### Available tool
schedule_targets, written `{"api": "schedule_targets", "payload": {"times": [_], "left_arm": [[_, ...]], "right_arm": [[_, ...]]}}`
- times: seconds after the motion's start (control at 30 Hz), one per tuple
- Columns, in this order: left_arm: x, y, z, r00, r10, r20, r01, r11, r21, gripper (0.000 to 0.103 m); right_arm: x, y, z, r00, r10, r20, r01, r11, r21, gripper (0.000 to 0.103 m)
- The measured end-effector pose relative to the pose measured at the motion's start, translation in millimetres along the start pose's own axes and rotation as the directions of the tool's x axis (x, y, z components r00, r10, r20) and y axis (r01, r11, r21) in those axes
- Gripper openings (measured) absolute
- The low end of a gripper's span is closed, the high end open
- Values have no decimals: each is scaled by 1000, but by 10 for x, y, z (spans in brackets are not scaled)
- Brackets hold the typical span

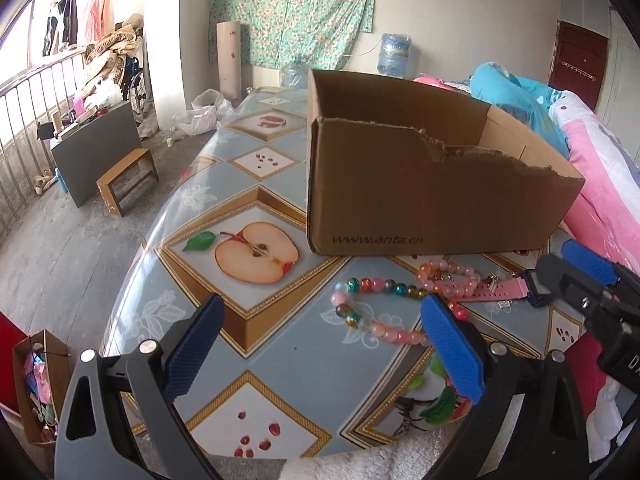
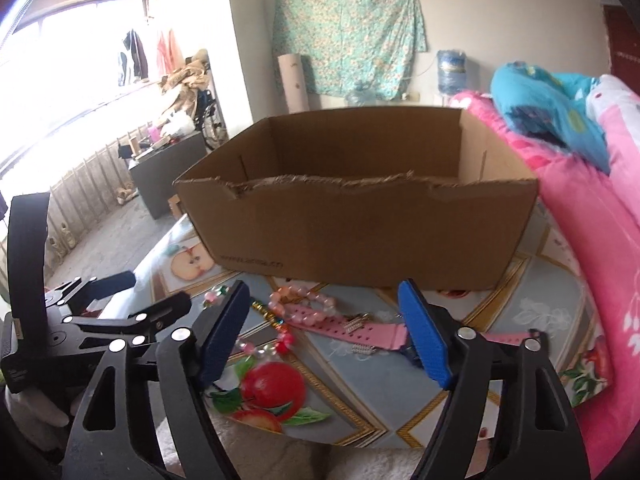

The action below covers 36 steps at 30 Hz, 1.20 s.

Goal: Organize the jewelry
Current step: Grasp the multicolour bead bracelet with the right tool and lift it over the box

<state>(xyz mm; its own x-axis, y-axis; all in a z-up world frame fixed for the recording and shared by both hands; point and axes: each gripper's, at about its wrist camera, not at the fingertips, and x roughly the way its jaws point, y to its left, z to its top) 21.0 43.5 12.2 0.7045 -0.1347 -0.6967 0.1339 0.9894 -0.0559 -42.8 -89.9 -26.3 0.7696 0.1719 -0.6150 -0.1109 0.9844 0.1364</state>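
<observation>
so we have both tools above the near edge of the tabletop [image 1: 224, 152], and nothing is gripped yet. our left hand-held gripper [image 1: 320, 348] stands wide open and empty; our right hand-held gripper [image 2: 324, 336] is also open and empty, its jaws set narrower. the jewelry lies in a loose cluster just ahead of us, between the tools and the near wall of the cardboard box [image 1: 400, 196]: a multicoloured bead bracelet [image 1: 360, 312], a pink bead bracelet [image 1: 448, 276] and a pink watch [image 1: 516, 284]. the watch strap runs roughly parallel to the near edge, crosswise to the right jaws and directly ahead of them, so we judge the right hand nearer to it. the multicoloured bracelet lies ahead of the left tool, toward its right finger.
</observation>
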Motion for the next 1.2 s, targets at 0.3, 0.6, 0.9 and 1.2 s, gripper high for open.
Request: {"api": "schedule_targets", "payload": {"times": [0.3, 0.6, 0.9, 1.2], "left_arm": [[393, -77, 56, 993, -54, -107, 65, 992, 110, 57], [572, -179, 36, 987, -48, -155, 79, 976, 201, 22], [459, -279, -1, 990, -47, -133, 77, 970, 229, 9], [-209, -281, 227, 984, -176, -26, 178, 968, 176, 9]], "right_arm": [[442, 75, -108, 971, 100, -219, -91, 995, 51, 27], [554, 149, -143, 960, 86, -268, -79, 996, 35, 20], [604, 102, -144, 953, 131, -273, -117, 991, 68, 7], [-20, -18, 98, 973, 168, -156, -165, 986, 34, 7]]}}
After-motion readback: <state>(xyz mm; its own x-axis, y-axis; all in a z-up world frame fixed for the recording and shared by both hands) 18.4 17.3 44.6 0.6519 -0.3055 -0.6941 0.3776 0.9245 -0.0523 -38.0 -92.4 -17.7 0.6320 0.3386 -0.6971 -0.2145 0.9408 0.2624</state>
